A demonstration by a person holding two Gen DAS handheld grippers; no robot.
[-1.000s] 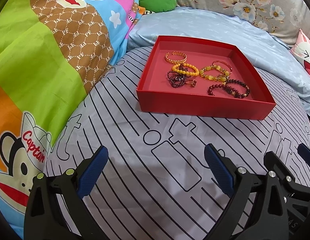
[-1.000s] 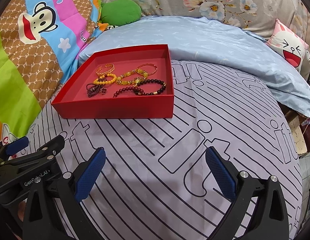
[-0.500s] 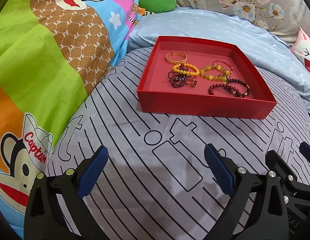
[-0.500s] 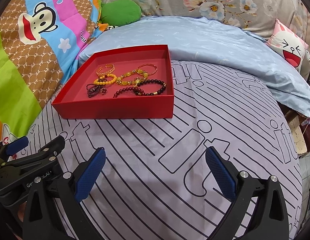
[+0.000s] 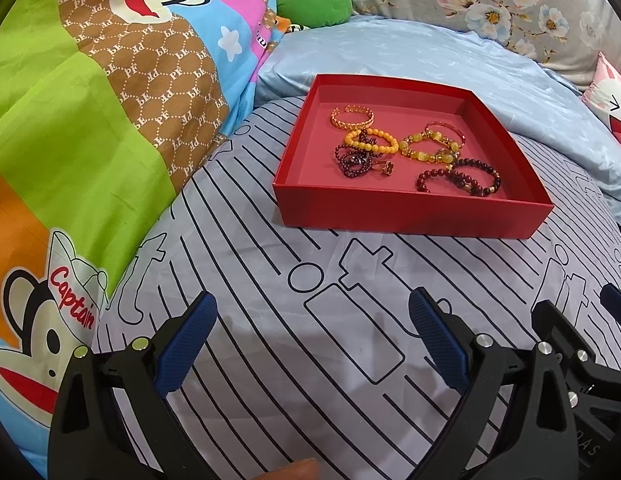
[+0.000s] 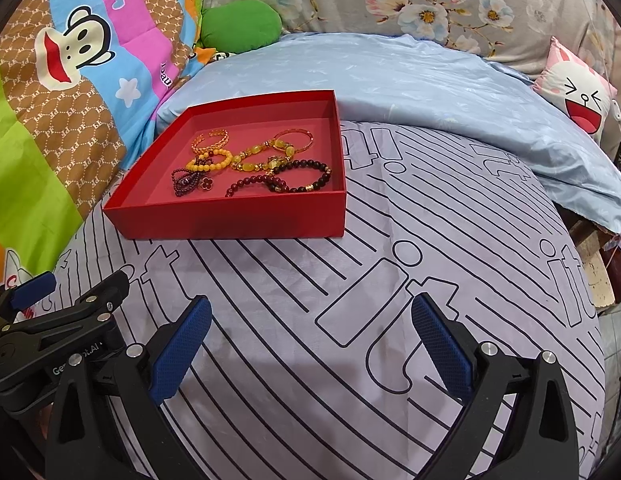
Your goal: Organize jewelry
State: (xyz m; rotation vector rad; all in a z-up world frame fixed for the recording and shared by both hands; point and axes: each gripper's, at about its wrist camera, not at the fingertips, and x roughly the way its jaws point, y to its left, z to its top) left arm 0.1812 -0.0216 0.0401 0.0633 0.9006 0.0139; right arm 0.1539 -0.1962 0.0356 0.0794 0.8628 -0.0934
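Note:
A shallow red box (image 5: 410, 212) (image 6: 238, 218) sits on a striped grey bedsheet, ahead of both grippers. Inside lie several pieces of jewelry: a gold cuff (image 5: 352, 117) (image 6: 210, 139), a yellow bead bracelet (image 5: 370, 141) (image 6: 208, 160), a dark purple bead strand with a flower ring (image 5: 356, 162) (image 6: 188, 181), a yellow-stone bracelet (image 5: 432, 148) (image 6: 262, 156) and a dark red bead bracelet (image 5: 458, 178) (image 6: 294, 178). My left gripper (image 5: 312, 338) is open and empty, low over the sheet. My right gripper (image 6: 310, 344) is open and empty beside it.
A colourful cartoon quilt (image 5: 90, 120) rises at the left. A light blue pillow (image 6: 410, 80) lies behind the box, with a green cushion (image 6: 240, 26) and a cartoon pillow (image 6: 578, 92) beyond. The bed edge drops off at the right (image 6: 598, 280).
Both views have shifted only slightly; the box sits a little differently in frame. Both grippers stay open and empty.

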